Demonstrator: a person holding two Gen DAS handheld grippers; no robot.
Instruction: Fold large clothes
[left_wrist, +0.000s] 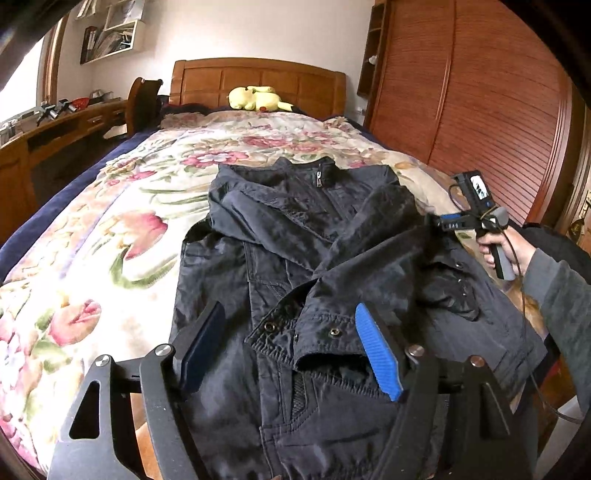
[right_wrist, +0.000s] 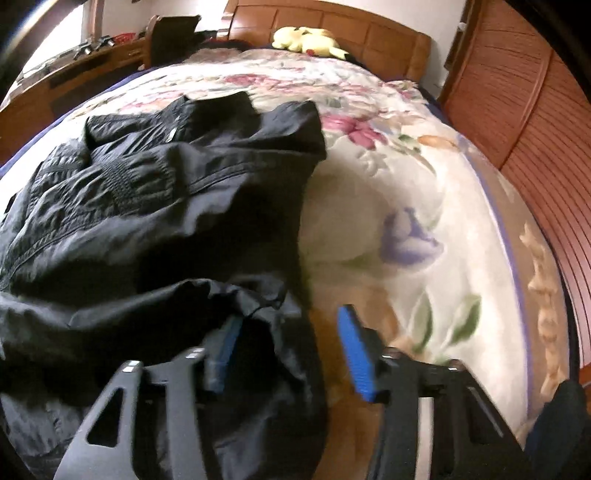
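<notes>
Lying on one floral quilt (left_wrist: 122, 229): one dark navy jacket (left_wrist: 280, 236), hem cut off at 6 o'clock. Left gripper (left_wrist: 291, 343) gaping, empty; right gripper (right_wrist: 288, 343) apart, blurred, unclenched around sleeve.

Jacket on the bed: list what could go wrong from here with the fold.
1. The sleeve cuff lies loose between the open left gripper pads, so it may slide off the jacket and undo the fold.
2. The right gripper stands at the jacket's edge with fabric bunched by one pad; closing may catch only a thin layer, or several.
3. That side lies near the edge of the bed, so a pull could drag it off.
</notes>
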